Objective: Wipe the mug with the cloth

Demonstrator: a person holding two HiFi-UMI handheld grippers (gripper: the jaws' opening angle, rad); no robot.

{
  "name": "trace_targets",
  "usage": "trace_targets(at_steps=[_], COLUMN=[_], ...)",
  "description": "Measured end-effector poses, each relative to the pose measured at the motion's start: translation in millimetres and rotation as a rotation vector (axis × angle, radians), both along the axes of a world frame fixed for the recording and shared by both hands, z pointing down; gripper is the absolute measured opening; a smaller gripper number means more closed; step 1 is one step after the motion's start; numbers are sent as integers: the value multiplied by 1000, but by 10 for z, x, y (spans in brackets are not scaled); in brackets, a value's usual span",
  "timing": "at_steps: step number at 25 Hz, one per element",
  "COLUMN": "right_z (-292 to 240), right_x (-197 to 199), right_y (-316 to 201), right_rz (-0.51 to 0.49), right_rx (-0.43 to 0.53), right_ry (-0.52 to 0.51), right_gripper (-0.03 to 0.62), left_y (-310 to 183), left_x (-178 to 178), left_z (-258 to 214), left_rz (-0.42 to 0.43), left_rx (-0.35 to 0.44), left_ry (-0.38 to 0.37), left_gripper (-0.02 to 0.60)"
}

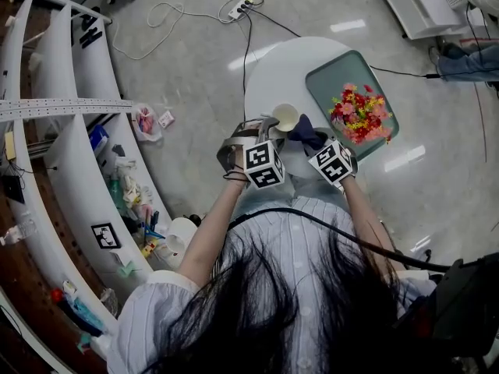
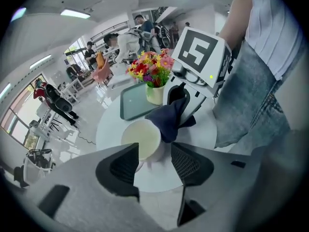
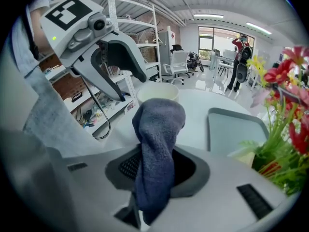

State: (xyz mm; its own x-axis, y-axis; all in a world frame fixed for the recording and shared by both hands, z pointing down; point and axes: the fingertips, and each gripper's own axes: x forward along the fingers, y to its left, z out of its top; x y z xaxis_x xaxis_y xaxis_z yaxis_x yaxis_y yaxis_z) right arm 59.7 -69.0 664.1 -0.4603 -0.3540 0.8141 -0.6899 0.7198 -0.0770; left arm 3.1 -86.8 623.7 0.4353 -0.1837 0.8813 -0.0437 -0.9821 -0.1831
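A cream mug (image 1: pixel 285 117) stands upright on the round white table (image 1: pixel 273 72). In the left gripper view the mug (image 2: pixel 141 139) sits just past my left gripper (image 2: pixel 154 151), whose jaws stand wide apart; neither pad presses on it. From the head view the left gripper (image 1: pixel 267 125) is at the mug's near left side. My right gripper (image 3: pixel 157 166) is shut on a dark blue cloth (image 3: pixel 157 139), which sticks up from its jaws. The cloth (image 1: pixel 306 133) hangs just right of the mug, touching or nearly touching its rim, with the right gripper (image 1: pixel 313 145) behind it.
A teal tray (image 1: pixel 327 80) lies on the table's right half with a pot of red and yellow flowers (image 1: pixel 360 114) on it. Curved white shelves (image 1: pixel 70 170) full of small items stand to the left. Cables and a power strip (image 1: pixel 240 8) lie on the floor beyond.
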Motion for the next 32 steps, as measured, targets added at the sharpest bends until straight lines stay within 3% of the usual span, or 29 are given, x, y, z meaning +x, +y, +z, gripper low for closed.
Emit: trace_targets(at_steps=[4, 7, 12, 18, 32], right_z=[-7, -6, 7, -9, -4], right_x=[-13, -19, -9, -5, -22], right_y=[14, 12, 1, -29, 5], right_rz=[3, 3, 0, 6, -48], right_rx=[-2, -1, 0, 8, 10], right_ry=[-2, -4, -5, -4, 30], right_gripper=[123, 123, 123, 123, 124], left_y=[39, -27, -101, -65, -9], left_x=[88, 74, 94, 123, 60], left_z=[58, 129, 170, 219, 245], left_rz=[5, 25, 99, 169, 475], left_rx=[1, 49, 133, 140, 116], left_ry=[-29, -85, -150, -160, -182], left_gripper=[221, 208, 124, 51, 41])
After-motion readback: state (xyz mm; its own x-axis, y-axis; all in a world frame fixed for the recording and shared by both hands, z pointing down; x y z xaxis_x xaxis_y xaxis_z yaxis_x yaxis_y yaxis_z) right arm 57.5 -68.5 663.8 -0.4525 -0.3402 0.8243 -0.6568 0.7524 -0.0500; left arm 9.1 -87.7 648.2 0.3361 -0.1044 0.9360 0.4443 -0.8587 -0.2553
